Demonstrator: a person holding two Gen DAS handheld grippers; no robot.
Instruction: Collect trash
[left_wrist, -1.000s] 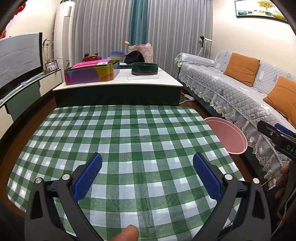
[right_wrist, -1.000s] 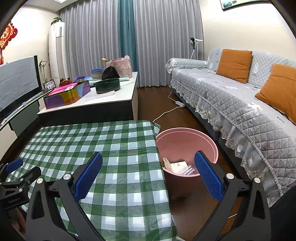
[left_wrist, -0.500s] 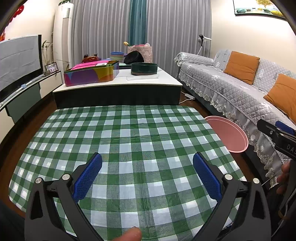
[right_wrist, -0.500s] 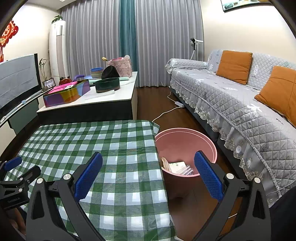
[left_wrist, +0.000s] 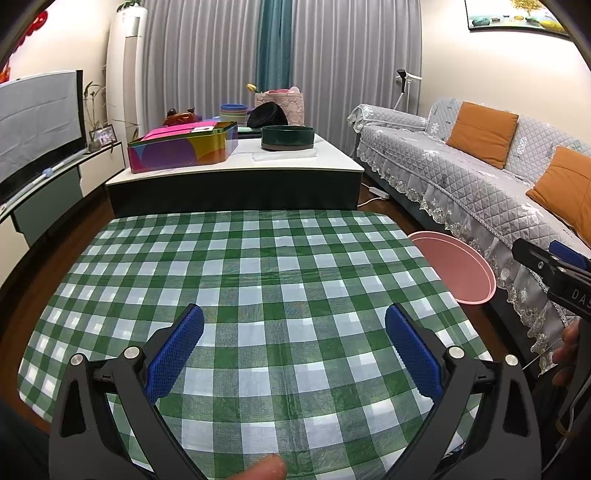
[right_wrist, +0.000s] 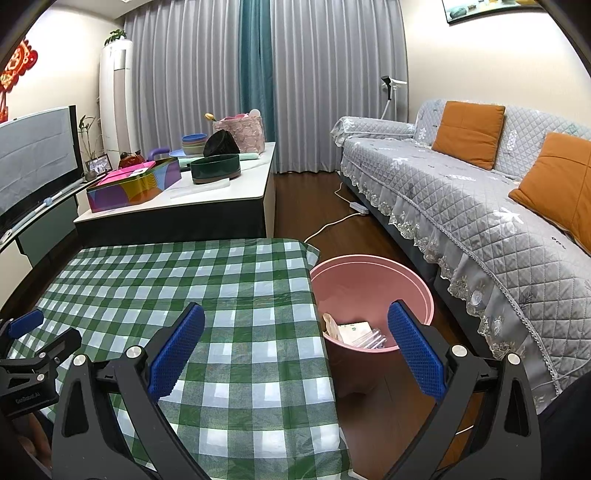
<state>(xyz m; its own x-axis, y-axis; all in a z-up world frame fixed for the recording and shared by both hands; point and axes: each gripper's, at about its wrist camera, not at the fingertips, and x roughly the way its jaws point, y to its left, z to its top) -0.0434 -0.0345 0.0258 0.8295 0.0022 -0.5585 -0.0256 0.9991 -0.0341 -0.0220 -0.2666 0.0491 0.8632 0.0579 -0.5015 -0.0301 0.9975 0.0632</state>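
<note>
A pink bin stands on the floor at the right edge of the green-checked table. It holds paper and plastic trash. Its rim also shows in the left wrist view. My left gripper is open and empty above the near part of the table. My right gripper is open and empty over the table's right edge, with the bin just ahead of it. I see no loose trash on the cloth.
A low white table with a colourful box, a dark round bowl and other items stands behind. A grey sofa with orange cushions runs along the right. A TV is at the left.
Both grippers have drawn back and risen slightly, so the table and bin look a little farther away. Both stay open and empty.
</note>
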